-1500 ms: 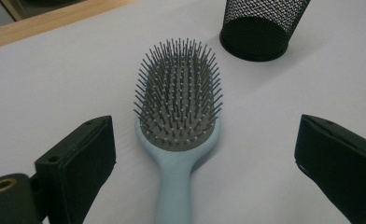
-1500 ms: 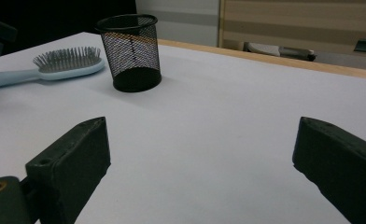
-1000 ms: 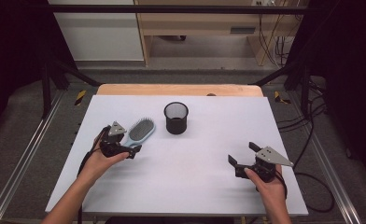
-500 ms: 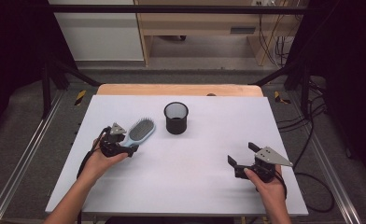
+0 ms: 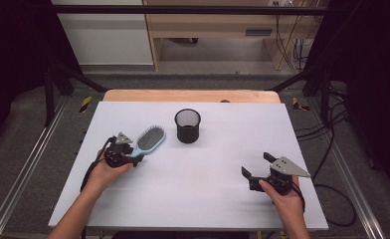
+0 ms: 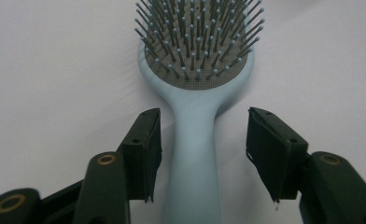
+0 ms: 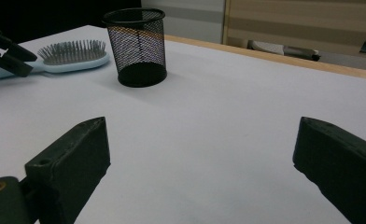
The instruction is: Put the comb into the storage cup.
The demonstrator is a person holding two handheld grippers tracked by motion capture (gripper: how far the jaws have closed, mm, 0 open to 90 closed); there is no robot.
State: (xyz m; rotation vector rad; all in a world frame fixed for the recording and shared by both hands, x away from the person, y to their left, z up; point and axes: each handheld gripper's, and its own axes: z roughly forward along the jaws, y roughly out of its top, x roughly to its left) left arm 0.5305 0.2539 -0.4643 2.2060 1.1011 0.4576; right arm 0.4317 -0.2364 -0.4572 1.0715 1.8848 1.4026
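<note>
Pale-blue hairbrush [image 6: 195, 154]: it lies flat on the white table [image 5: 208, 199], bristles up, left of the black mesh cup [image 5: 188, 126] and apart from it; its handle runs back between your left gripper's jaws.
Left gripper [image 6: 202, 156]: your jaws have just been closing around the handle, but they are not on it yet — a gap shows on each side, wider on the right in the left gripper view.
Right gripper [image 5: 259, 168]: jaws spread wide over bare table, well apart from the brush and the cup, holding nothing.
Risk, off-centre bite: the handle sits nearer one pad, so that pad will likely touch first and push the brush sideways before the other catches it.
Risk, slippery handle: it looks smooth and rounded — a light pinch could let it roll or slide out as you lift.
Risk, head-heavy tilt: you are gripping near the neck but behind the head, so the bristle end may droop once it leaves the table.
Risk, cup: if you swing the brush toward the mesh cup with a loose hold, the head could clip the rim and tip it.
</note>
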